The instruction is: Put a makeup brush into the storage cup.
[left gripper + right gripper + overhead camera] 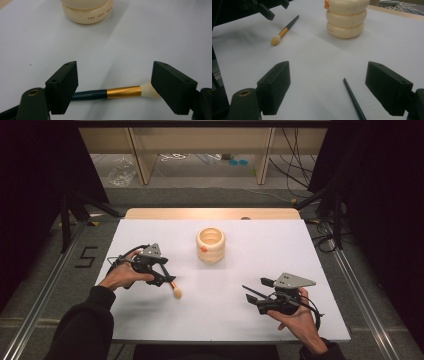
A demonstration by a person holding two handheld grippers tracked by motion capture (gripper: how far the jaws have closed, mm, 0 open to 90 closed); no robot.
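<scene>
A makeup brush with a dark handle, gold ferrule and pale bristles lies flat on the white table. My left gripper stands open over it; the brush runs across the gap between the jaws and neither pad presses on it. In the high view, the left gripper is at the left with the brush just below its tips. My right gripper is open low over the table, a thin dark stick lying between its jaws. The high view shows the right gripper at the right front.
A cream ribbed holder with an orange spot stands in the middle of the white table; the same holder rises ahead in the right gripper view, with the brush to its left. Dark floor and rails surround the table.
</scene>
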